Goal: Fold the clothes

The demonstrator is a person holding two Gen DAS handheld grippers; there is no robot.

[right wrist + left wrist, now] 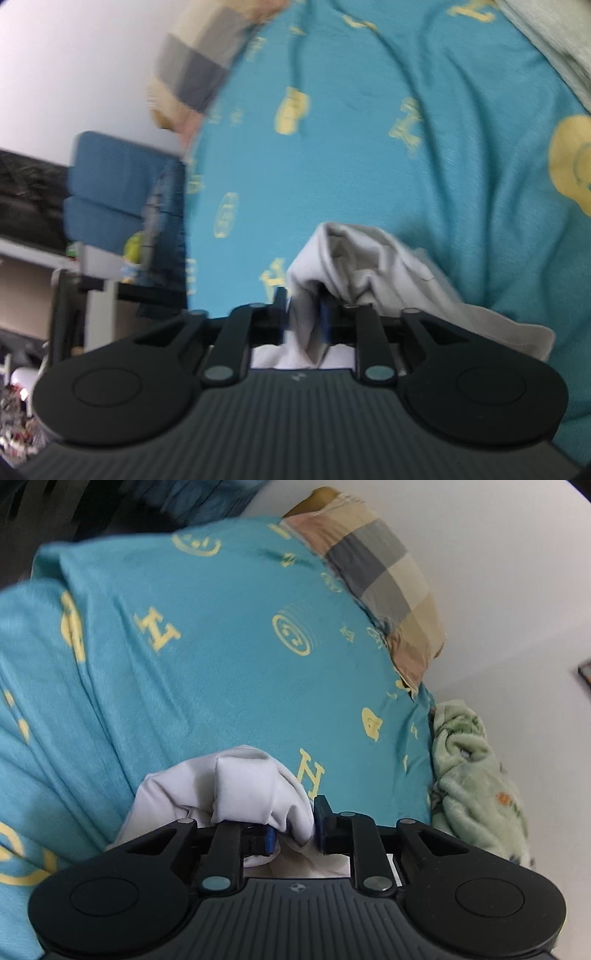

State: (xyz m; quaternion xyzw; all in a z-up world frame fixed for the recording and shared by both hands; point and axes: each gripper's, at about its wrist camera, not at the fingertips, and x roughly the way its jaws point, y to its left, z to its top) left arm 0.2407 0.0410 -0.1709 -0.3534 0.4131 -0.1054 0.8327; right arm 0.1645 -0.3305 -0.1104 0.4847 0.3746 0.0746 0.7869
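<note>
Two grippers share one white garment (236,797), bunched low on the teal bed sheet (207,672). Left gripper (295,827) pinches a thick fold. Right gripper (304,317): cloth between loosened jaws, grip uncertain, probably setting the edge down.

We see a bed (207,686) covered with a turquoise sheet (229,602) printed with yellow motifs. On it lie a checked pillow (384,579) at the far end, a green fleece blanket (472,775) along one edge, and a bunched white garment (251,786) nearest us.
</note>
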